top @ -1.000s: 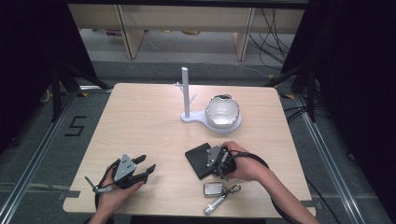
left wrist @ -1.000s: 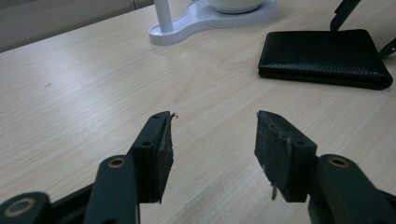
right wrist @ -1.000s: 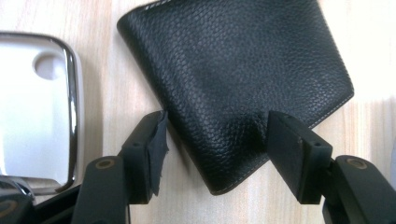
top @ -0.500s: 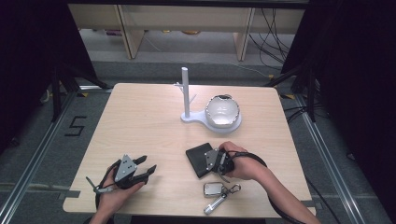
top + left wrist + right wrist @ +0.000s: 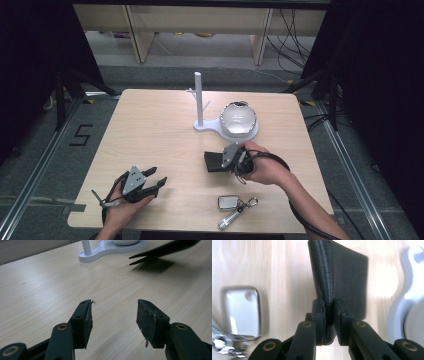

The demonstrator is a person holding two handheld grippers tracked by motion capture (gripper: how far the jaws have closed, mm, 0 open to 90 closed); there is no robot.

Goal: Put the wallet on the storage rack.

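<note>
Lifted off the surface [image 5: 150,130] since the earlier frame, the black wallet [image 5: 216,161] now hangs tilted from the right gripper [image 5: 231,159], whose jaws have just been closing onto its edge.

High view: taking the white stand [image 5: 200,102] as landmark, the wallet is nearer the person and slightly right of it, with the key bunch [image 5: 234,206] nearer still. The left gripper [image 5: 156,181] rests well left of the stand, toward the person, jaws apart on nothing.

Left gripper view: its 2 jaws stand wide over pale wood grain, and the wallet [image 5: 165,251] floats past them with its shadow beneath, right of the stand's base [image 5: 100,251].

Right gripper view: the jaws pinch the stitched, grainy leather fold [image 5: 337,277]. Only a narrow edge is caught, so the smooth leather may slip or swing out, I judge, if the hand tips quickly.
</note>
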